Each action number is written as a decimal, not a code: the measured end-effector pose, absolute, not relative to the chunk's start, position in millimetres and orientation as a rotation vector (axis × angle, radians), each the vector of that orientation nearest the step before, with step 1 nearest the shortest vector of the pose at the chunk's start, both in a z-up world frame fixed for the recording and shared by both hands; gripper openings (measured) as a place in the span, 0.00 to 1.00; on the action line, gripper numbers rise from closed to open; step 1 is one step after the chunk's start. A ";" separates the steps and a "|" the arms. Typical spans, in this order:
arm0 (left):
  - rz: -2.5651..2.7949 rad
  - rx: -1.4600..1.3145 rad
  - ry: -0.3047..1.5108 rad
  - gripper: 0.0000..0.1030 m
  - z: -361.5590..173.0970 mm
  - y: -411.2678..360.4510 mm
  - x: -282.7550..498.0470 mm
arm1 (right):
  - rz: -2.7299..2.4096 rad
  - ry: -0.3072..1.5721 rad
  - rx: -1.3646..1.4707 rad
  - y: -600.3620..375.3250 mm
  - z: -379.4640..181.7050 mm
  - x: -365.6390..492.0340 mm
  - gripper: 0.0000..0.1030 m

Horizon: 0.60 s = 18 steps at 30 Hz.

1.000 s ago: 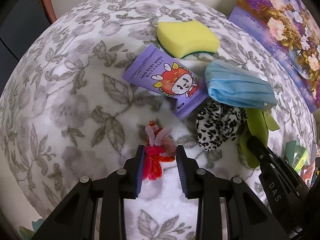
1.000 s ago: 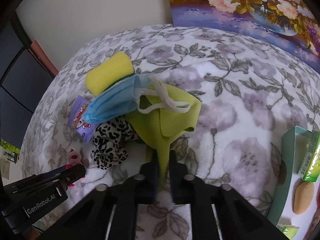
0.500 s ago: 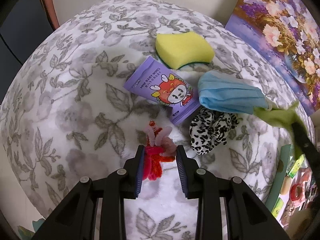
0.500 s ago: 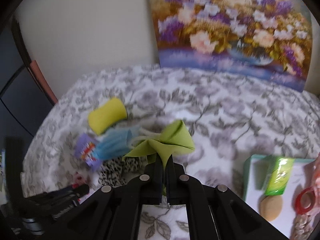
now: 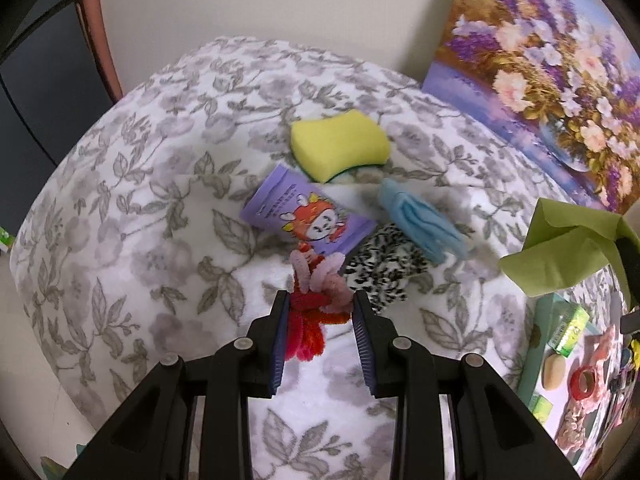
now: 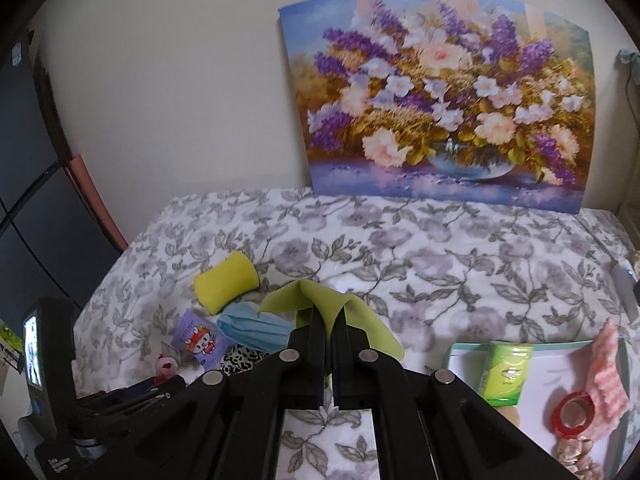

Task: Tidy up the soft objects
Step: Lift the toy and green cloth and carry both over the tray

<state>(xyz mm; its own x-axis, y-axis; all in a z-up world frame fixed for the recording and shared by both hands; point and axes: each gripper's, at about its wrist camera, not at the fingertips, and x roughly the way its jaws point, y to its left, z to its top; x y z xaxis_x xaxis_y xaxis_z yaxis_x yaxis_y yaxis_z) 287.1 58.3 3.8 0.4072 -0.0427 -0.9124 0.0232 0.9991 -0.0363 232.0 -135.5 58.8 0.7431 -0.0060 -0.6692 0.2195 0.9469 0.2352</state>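
Note:
My left gripper (image 5: 320, 300) is shut on a pink and red pipe-cleaner toy (image 5: 312, 312), held just above the floral blanket (image 5: 140, 220). My right gripper (image 6: 328, 316) is shut on a lime green cloth (image 6: 320, 294) that hangs lifted in the air; the same green cloth (image 5: 560, 248) shows at the right of the left wrist view. Below lie a yellow sponge (image 5: 340, 144), a purple baby wipes pack (image 5: 308, 220), a blue face mask (image 5: 420, 220) and a leopard-print scrunchie (image 5: 380, 276).
A teal-rimmed tray (image 6: 472, 350) at the right holds a green packet (image 6: 506, 374), a red tape roll (image 6: 572, 414) and a pink cloth (image 6: 608, 376). A flower painting (image 6: 440, 100) leans on the wall behind. The bed drops off at the left.
Both grippers have risen. The green cloth came up out from under the blue mask, which shifted. The pipe-cleaner toy went up with the left gripper.

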 end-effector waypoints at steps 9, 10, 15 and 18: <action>-0.052 0.048 1.107 0.31 21.6 33.4 271.3 | -0.154 0.688 0.326 -154.2 80.7 203.9 0.02; -0.051 0.053 1.103 0.31 23.0 31.2 269.6 | -0.156 0.686 0.329 -156.8 82.5 201.6 0.02; -0.058 0.087 1.076 0.31 32.1 15.3 260.1 | -0.176 0.680 0.334 -172.6 92.8 187.6 0.02; -0.077 0.109 1.059 0.31 37.4 1.7 252.6 | -0.193 0.670 0.350 -185.0 99.6 177.1 0.02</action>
<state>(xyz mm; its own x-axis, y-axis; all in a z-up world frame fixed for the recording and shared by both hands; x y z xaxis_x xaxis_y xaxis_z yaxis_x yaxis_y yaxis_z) 252.6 1.7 37.4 0.4880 -0.0111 -0.8728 0.1161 0.9919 0.0523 177.1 -185.0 99.6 0.7693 -0.0626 -0.6359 0.2855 0.9240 0.2544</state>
